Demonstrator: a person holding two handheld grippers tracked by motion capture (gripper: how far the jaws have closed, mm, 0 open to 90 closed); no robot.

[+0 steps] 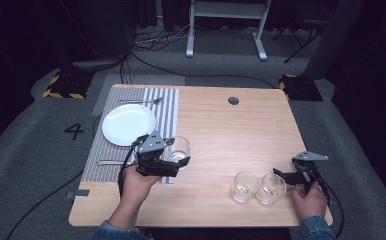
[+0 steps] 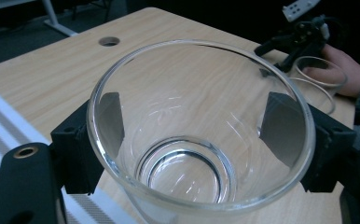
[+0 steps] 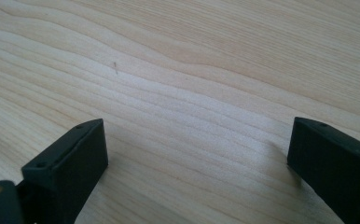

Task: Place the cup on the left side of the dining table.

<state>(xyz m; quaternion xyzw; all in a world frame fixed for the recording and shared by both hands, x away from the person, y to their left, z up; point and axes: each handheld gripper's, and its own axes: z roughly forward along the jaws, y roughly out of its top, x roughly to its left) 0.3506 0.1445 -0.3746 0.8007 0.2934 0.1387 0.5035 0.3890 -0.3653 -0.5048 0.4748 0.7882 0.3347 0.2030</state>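
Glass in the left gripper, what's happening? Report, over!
Left gripper shut on glass. Right gripper open, nothing between its jaws, beside two glasses. Nothing blocking.

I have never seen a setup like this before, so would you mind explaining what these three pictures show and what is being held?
No robot here: a person holds a hand-operated two-jaw gripper in each hand at a wooden table.

The high view looks down from above. The left gripper is shut on a clear drinking glass at the edge of a striped placemat, which carries a white plate, a fork and another piece of cutlery. The right gripper rests beside two more glasses.

The other two pictures come from cameras riding on the grippers. The left gripper view looks into the held glass, black jaws on either side. The right gripper view shows its open jaws with bare wood between them.
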